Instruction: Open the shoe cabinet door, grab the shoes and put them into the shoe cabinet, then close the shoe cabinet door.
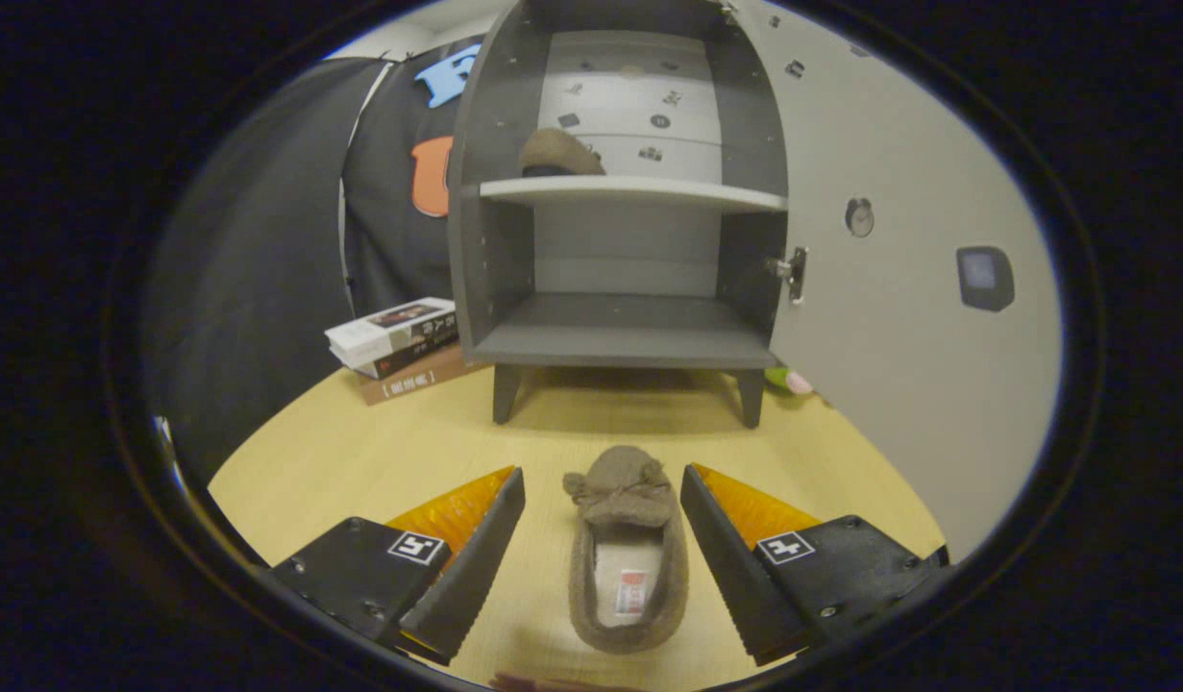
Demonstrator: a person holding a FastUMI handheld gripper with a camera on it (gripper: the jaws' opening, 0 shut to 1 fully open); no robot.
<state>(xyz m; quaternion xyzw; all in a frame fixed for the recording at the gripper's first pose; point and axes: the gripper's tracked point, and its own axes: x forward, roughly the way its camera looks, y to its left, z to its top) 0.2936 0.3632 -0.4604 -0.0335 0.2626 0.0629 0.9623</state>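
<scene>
1. The gripper [603, 490] is spread wide, its two fingers [471, 557] standing well apart with a clear gap on each side of what lies between them.
2. A brown slipper [626, 548] lies on the table [360, 461] between the fingers, toe pointing ahead toward the cabinet, heel opening facing up and back.
3. Neither finger touches the slipper; bare tabletop shows on both sides of it, so the claw is released and holds nothing.
4. The cabinet [620, 336] stands on short legs just beyond the slipper, its inside dark grey.
5. Its door [899, 288] is swung fully open to the right, with a hinge [793, 272] at the cabinet's right edge.
6. A second brown slipper [559, 154] sits on the upper shelf [639, 192], toward the left side.
7. The lower compartment has nothing in it.
8. A stack of books [399, 346] lies on the table just left of the cabinet.
9. A small green and pink thing [788, 381] peeks out behind the cabinet's right leg; what it is cannot be told.
</scene>
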